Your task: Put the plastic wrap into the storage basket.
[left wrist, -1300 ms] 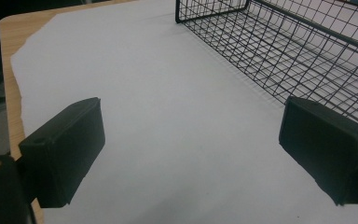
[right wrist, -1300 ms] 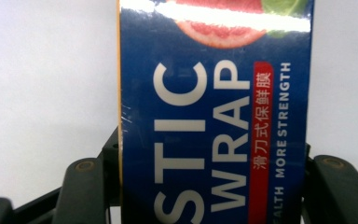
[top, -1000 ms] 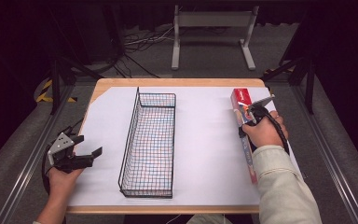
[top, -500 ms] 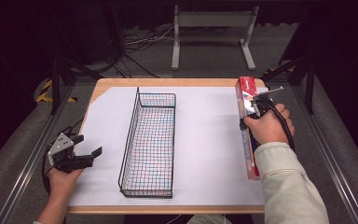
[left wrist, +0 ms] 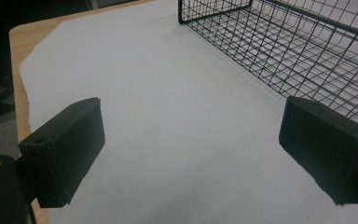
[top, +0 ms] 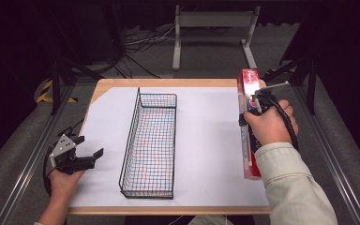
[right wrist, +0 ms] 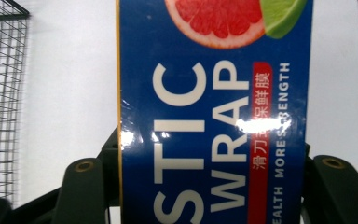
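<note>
Clearly, the right gripper (top: 252,105) had its jaws clamped on the sides of a long plastic wrap box (top: 249,123), lifted at the table's right edge, well apart from the wire basket (top: 150,143). In the right gripper view the box (right wrist: 214,107) showed a blue face with white letters "STIC WRAP", a red strip of Chinese characters, "MORE STRENGTH" in small type, and a pictured grapefruit slice and lime. The left gripper (top: 85,149) rested on the white sheet (left wrist: 168,121) left of the basket, jaws wide with nothing between them
</note>
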A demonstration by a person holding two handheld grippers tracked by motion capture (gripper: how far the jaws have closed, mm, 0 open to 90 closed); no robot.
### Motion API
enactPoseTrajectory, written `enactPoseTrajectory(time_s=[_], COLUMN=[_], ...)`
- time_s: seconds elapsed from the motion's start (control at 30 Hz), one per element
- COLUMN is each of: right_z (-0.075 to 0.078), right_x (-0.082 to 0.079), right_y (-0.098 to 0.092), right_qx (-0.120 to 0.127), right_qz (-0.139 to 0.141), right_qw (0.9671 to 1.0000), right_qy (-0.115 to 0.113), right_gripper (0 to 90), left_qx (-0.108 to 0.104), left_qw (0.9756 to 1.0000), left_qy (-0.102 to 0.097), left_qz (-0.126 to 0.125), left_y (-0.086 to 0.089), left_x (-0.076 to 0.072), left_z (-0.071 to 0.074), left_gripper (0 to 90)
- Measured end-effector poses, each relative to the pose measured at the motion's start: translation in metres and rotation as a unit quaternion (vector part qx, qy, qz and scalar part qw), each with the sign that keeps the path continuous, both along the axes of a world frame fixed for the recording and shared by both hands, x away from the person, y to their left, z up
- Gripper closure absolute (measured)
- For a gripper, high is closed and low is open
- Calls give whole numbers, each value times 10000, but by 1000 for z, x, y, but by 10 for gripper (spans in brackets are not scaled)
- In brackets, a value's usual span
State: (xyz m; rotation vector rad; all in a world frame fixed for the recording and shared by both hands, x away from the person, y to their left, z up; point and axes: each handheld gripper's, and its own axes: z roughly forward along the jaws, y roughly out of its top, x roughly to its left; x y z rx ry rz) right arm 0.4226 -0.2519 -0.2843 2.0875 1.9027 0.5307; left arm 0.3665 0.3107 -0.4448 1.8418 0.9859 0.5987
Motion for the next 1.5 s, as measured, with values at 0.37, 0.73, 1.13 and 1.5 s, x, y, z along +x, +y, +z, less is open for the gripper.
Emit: enactPoseTrajectory(time_s=[0.37, 0.73, 1.13, 1.5], right_z=[9, 27, 23, 10], right_x=[-7, -17, -19, -14], right_y=[20, 69, 105, 132], right_qx=[284, 430, 587, 895], right_qz=[-279, -286, -203, -7], right_qw=[9992, 9987, 9981, 9960], right_qy=[-32, -53, 38, 50], right_gripper=[401, 400, 400, 400], left_qx=[101, 39, 87, 146], left_qw=[9999, 9999, 9999, 9998], left_qy=[-59, -111, -132, -136], left_qz=[8, 25, 36, 3], left_y=[-3, -2, -2, -4], left_x=[-2, -4, -4, -4], left_z=[-1, -1, -1, -1], left_gripper=[75, 75, 76, 75])
